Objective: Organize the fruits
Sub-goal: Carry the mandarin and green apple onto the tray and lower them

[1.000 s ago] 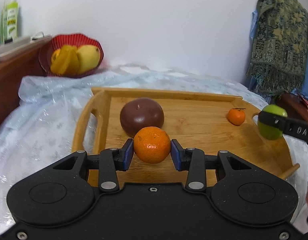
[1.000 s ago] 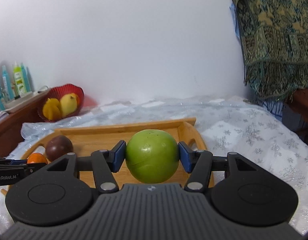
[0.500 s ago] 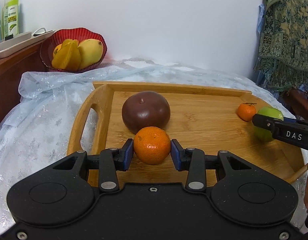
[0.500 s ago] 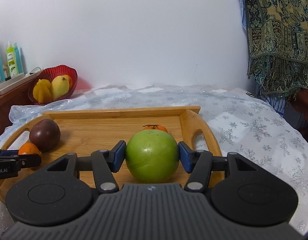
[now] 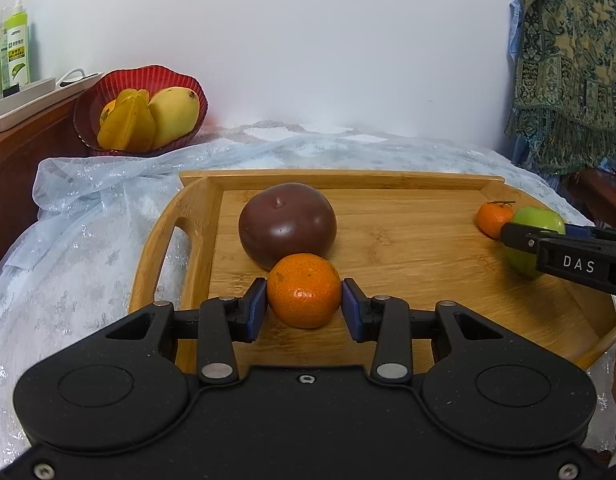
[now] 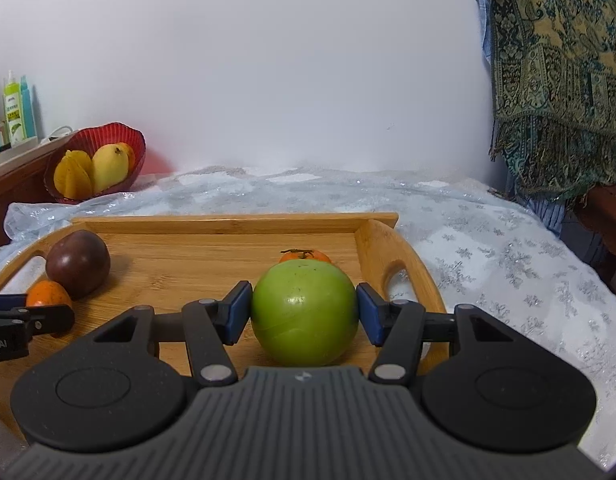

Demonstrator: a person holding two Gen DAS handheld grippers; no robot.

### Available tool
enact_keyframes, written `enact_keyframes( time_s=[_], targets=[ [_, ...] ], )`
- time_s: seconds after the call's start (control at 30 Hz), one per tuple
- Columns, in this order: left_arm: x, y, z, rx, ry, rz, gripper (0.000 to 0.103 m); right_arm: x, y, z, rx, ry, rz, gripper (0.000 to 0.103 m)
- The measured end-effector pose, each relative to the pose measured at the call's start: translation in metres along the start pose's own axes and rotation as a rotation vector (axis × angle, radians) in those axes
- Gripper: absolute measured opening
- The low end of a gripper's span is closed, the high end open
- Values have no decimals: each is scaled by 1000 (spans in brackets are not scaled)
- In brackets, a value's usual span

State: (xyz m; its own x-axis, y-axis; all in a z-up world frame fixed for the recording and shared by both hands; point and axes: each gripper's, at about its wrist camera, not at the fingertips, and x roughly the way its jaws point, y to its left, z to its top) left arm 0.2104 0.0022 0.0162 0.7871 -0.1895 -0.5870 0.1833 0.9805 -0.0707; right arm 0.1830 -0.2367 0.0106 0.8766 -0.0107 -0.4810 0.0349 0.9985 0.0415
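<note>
left tongs: I have the left gripper [image 5: 304, 304] clenched on a small round orange mandarin [image 5: 304, 295], blue pads on its two sides at the widest girth. It sits low over the near left part of the tray floor; I cannot tell whether it rests on the wood.
mandarin, handling: I judge it light, with soft loose peel; a hard squeeze would bruise it. Hold across the middle, gently.
right tongs: the right gripper [image 6: 304, 314] grasps a smooth round green apple [image 6: 304, 312] at its equator, near the tray's right handle.
apple, handling: I judge it heavier, firm, with waxy skin that could slip; the pads must stay on the widest line.
tray: flat bamboo tray with cut-out handles [image 5: 407, 232] on a pale blue cloth.
behind mandarin: dark maroon glossy round fruit [image 5: 287, 225], just beside it, perhaps touching.
behind apple: second small orange mandarin with a stem [image 5: 493, 218], close to it.
far left: red ribbed bowl [image 5: 148, 80] of yellow fruit, well apart from the tray.
</note>
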Motion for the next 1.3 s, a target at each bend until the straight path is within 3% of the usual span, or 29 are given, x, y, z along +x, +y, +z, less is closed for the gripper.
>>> enact_keyframes(
  time_s=[0.83, 1.3],
  targets=[
    [14, 6, 8, -19, -9, 2, 38, 6, -7, 5, 94, 11, 12, 60],
    [15, 11, 6, -34, 8, -1, 40, 5, -6, 4, 77, 17, 11, 60]
  ],
)
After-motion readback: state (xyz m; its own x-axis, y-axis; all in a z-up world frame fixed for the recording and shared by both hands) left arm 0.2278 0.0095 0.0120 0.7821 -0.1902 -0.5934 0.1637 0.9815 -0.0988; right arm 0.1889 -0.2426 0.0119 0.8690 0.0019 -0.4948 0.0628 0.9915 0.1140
